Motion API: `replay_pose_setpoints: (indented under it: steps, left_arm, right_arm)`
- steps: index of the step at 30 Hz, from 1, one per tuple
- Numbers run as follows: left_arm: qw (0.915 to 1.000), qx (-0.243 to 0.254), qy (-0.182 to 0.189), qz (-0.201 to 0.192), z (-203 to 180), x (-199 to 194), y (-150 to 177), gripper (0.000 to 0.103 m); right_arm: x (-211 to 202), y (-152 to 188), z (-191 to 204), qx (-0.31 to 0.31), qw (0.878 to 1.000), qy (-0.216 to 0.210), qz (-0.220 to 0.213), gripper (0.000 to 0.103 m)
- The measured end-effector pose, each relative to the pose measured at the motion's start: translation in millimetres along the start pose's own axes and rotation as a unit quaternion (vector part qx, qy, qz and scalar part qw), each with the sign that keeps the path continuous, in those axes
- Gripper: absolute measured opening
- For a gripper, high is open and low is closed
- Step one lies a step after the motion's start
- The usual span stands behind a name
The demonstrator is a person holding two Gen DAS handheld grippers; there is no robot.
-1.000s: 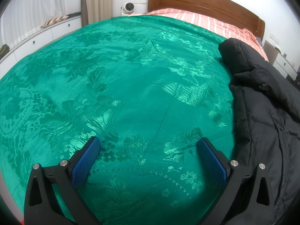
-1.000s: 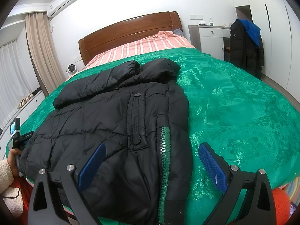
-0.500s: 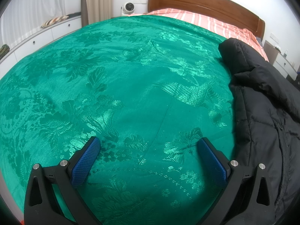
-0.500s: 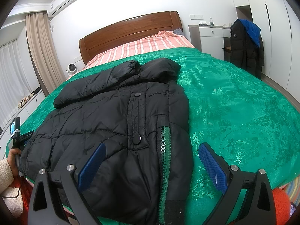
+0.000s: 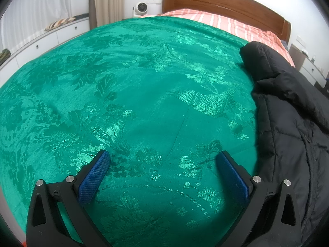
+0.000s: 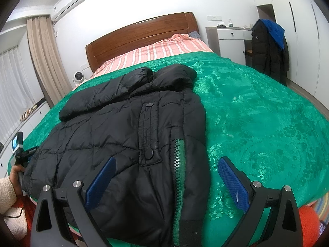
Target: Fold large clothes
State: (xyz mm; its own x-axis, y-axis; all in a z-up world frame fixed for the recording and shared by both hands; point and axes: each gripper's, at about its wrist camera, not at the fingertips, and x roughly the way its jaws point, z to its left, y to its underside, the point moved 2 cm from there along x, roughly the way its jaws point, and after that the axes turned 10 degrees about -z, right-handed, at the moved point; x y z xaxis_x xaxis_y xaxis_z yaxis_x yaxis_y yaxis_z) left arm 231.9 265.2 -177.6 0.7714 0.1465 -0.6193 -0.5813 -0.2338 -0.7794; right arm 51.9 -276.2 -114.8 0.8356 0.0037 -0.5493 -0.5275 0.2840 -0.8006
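— Lying which way, that black puffer jacket (image 6: pixel 127 135)?
— Lengthwise on the bed (image 6: pixel 267 123), collar toward the wooden headboard (image 6: pixel 141 35), hem at the near edge, on the green bedspread (image 5: pixel 133 92).
— Its look?
— Quilted and glossy, one sleeve folded across the chest, snap placket closed, green-edged zipper (image 6: pixel 177 175) showing.
— The tongs?
— Left tongs (image 5: pixel 163 160) spread apart over bare bedspread beside the jacket; right tongs (image 6: pixel 165 165) spread apart above the hem, gripping nothing.

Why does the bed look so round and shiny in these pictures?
Left wrist view: the fisheye lens bulges the green bedspread into a dome, and its satin weave catches pale glare. Right wrist view: same curving, the wall behind the headboard is washed out, and the black jacket stays sharp.
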Motion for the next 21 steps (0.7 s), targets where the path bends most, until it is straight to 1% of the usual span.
replay_pose_setpoints:
  steps: [3,5,6,7,8,10,11,12,13,15,16,17,18,19,20,21]
  left_arm:
    - [1.0000,-0.001,0.003,0.007,2.0,-0.5,-1.5,0.103]
    - [0.9998,0.001,-0.002,0.020,6.0,-5.7,-6.8,0.102]
    - [0.9996,-0.012,-0.004,0.023,11.2,-12.9,-10.0,0.102]
    - [0.9989,-0.037,0.015,0.024,18.0,-24.0,-12.4,0.102]
    - [0.9961,-0.061,0.058,0.027,23.4,-36.7,-13.3,0.102]
    - [0.9870,-0.080,0.130,0.050,25.4,-55.3,-11.0,0.102]
    - [0.9786,-0.076,0.175,0.077,21.6,-66.7,-5.2,0.102]
    - [0.9720,-0.068,0.202,0.099,16.6,-73.0,1.0,0.102]
    - [0.9634,-0.053,0.230,0.127,9.4,-78.9,11.8,0.102]
    - [0.9521,-0.022,0.252,0.171,-4.6,-85.6,35.1,0.102]
    - [0.9489,-0.005,0.254,0.187,-11.3,-88.0,46.2,0.102]
    - [0.9499,0.021,0.249,0.188,-18.5,-93.0,56.2,0.101]
    - [0.9516,0.038,0.245,0.181,-22.9,-96.8,58.6,0.101]
    - [0.9527,0.060,0.242,0.174,-27.4,-100.8,61.8,0.096]
    - [0.9525,0.069,0.239,0.176,-29.6,-102.2,63.5,0.082]
    - [0.9519,0.068,0.238,0.180,-29.9,-102.9,63.9,0.075]
  right_arm:
    - [0.0,-2.0,-10.1,0.021,1.000,0.006,0.000,0.098]
    - [-2.9,-7.6,-22.2,0.045,0.999,0.015,-0.003,0.098]
    - [-6.3,-11.3,-29.7,0.059,0.998,0.020,-0.006,0.098]
    - [-10.1,-15.6,-37.6,0.071,0.997,0.026,-0.009,0.098]
    - [-14.2,-20.3,-46.9,0.083,0.996,0.032,-0.008,0.098]
    - [-15.6,-25.7,-63.7,0.100,0.994,0.028,0.015,0.099]
    - [-11.8,-25.0,-69.7,0.109,0.993,0.015,0.042,0.099]
    - [-5.5,-20.8,-72.5,0.119,0.990,-0.005,0.078,0.099]
    - [2.4,-13.6,-72.9,0.129,0.984,-0.030,0.117,0.099]
    - [17.3,4.3,-67.7,0.143,0.970,-0.073,0.184,0.098]
    - [25.1,16.0,-61.6,0.145,0.961,-0.091,0.219,0.092]
    - [27.6,23.4,-56.6,0.138,0.957,-0.099,0.234,0.088]
    - [30.0,26.1,-51.6,0.122,0.957,-0.101,0.242,0.081]
    - [31.2,26.5,-45.2,0.099,0.959,-0.103,0.245,0.072]
    - [33.3,26.6,-42.1,0.092,0.957,-0.109,0.251,0.066]
    - [35.2,27.3,-38.8,0.091,0.954,-0.117,0.260,0.047]
